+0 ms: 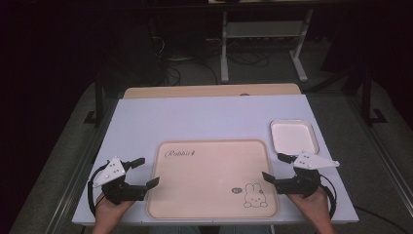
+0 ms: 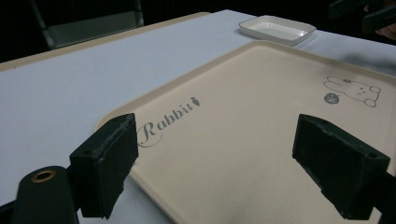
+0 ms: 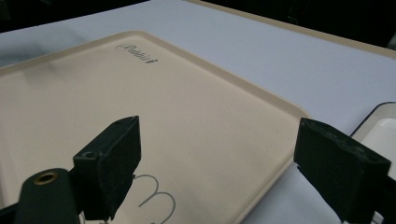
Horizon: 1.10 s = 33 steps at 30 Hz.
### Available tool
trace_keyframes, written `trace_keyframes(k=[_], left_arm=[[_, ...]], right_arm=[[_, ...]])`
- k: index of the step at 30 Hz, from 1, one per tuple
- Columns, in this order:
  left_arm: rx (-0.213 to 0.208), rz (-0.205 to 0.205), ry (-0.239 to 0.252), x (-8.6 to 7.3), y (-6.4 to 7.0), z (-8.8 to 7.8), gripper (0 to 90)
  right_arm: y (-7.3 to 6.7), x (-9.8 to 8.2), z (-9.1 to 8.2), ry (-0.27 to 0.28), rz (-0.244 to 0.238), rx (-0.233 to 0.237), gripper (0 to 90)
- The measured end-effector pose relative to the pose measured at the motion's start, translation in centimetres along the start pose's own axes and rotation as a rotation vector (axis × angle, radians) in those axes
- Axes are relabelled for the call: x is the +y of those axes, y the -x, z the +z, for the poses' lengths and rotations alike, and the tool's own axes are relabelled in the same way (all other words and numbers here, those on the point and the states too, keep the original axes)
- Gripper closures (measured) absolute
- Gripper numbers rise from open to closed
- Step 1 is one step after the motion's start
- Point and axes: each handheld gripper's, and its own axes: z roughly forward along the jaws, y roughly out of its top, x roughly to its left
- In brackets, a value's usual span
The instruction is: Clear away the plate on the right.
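Two hand-held grippers: left hand-held gripper (image 1: 143, 173), right hand-held gripper (image 1: 275, 168) flank beige tray (image 1: 212, 178).

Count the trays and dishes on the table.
2. A large beige rectangular plastic tray with a rabbit print lies at the table's near centre, between both grippers. A small white rectangular dish sits apart from it, past its far right corner. Nothing seems hidden.

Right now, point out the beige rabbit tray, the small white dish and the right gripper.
beige rabbit tray (image 1: 209, 175): high view, bare middle of its surface.
small white dish (image 1: 293, 137): high view, its flat inner floor.
right gripper (image 1: 272, 168): high view, midway between its open fingers.
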Motion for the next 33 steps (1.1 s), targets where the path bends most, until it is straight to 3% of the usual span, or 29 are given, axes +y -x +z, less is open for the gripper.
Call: trace_keyframes(k=[33], left_arm=[[0.005,-0.008,0.012,-0.16,-0.29,-0.57,14.2]], right_arm=[[0.03,0.01,-0.44,-0.012,0.02,0.019,14.5]])
